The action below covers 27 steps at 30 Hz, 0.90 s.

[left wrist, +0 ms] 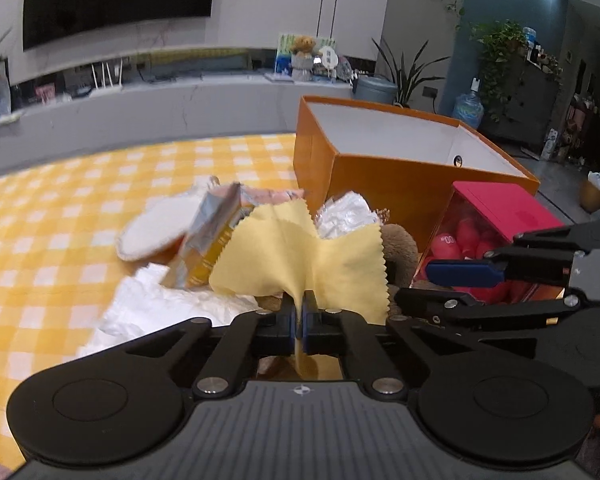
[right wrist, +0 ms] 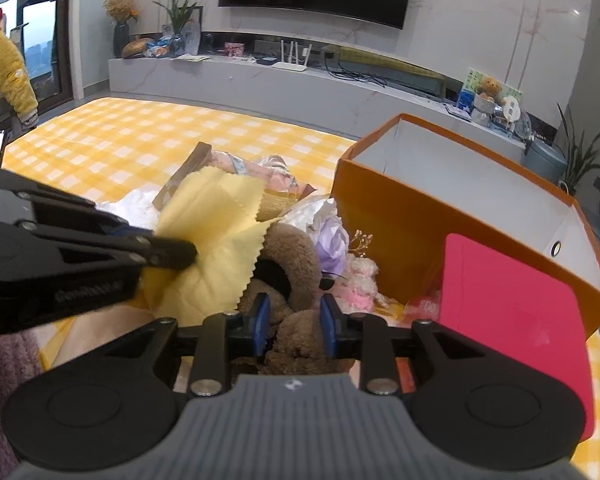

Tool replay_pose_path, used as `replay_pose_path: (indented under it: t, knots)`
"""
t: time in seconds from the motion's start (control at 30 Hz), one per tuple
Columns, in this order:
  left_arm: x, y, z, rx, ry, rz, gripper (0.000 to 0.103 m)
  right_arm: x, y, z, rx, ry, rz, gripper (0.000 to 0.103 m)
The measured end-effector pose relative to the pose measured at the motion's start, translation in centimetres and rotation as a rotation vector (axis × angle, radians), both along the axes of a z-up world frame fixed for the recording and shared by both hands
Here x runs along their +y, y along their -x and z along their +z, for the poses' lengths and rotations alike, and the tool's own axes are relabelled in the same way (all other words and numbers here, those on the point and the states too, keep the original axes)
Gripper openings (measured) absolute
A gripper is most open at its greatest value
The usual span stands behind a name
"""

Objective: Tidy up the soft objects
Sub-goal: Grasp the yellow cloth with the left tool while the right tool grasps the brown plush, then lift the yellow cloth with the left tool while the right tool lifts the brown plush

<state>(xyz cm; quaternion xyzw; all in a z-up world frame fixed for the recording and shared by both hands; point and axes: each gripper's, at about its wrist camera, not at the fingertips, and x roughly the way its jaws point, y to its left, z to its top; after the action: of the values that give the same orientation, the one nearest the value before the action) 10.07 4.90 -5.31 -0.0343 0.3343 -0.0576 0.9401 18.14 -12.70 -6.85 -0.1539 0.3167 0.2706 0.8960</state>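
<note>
I have the yellow cloth (left wrist: 300, 252) pinched in my left gripper (left wrist: 299, 320), its blue pads clenched tight on a bunched fold. From that pinch the cloth fans up and outward, its zigzag-cut edges (left wrist: 382, 264) spread left and right above the pile on the checked yellow surface (left wrist: 60, 220).

From the right wrist camera I see the same cloth (right wrist: 208, 240) from the side, draped over a brown plush toy (right wrist: 296, 256), with the left gripper (right wrist: 180, 254) coming in from the left. That view also shows what the left one mostly hides: the plush's fuzzy body sits between the parted fingers of my right gripper (right wrist: 294, 326), which is released and not squeezing it. A pink-and-white fluffy thing (right wrist: 360, 284) and a pale purple wrapped bundle (right wrist: 332, 240) lie just beside the plush.

The left view shows more of the snack packets (left wrist: 208, 240) and white plastic (left wrist: 160, 304) behind the cloth. It also catches the clear side of the red box (left wrist: 496, 232), where I can read "00" (left wrist: 448, 239) on red items inside. The open orange box (left wrist: 380, 176) stands behind the pile, just beside the red one.
</note>
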Motion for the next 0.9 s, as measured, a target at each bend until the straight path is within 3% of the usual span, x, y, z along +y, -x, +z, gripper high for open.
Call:
replay_pose_path:
  t: [0.03, 0.17, 0.3, 0.47, 0.63, 0.77, 0.9]
  knots:
    - [0.2, 0.4, 0.3, -0.006, 0.010, 0.002, 0.003, -0.2, 0.1, 0.2, -0.002, 0.000, 0.012, 0.038]
    - [0.9, 1.6, 1.8, -0.012, 0.007, 0.032, 0.003, -0.8, 0.8, 1.0, -0.015, 0.017, 0.068, 0.045]
    - [1.1, 2.5, 2.2, 0.003, -0.035, 0.050, 0.003, -0.2, 1.9, 0.9, -0.032, 0.078, 0.146, 0.061]
    - [1.6, 2.7, 0.7, 0.032, -0.024, 0.071, 0.003, 1.3, 2.1, -0.5, -0.046, 0.177, 0.202, 0.063]
    - [2.0, 2.6, -0.3, 0.058, 0.001, 0.074, 0.007, 2.9, 2.0, -2.3, -0.117, 0.325, 0.235, 0.074]
    - [2.1, 2.3, -0.7, 0.068, 0.020, 0.061, 0.020, 3.7, 2.0, -3.4, -0.147, 0.418, 0.272, 0.076]
    - [2.0, 1.7, -1.4, 0.109, 0.023, 0.044, 0.021, 3.9, 1.8, -3.7, -0.148, 0.446, 0.264, 0.065]
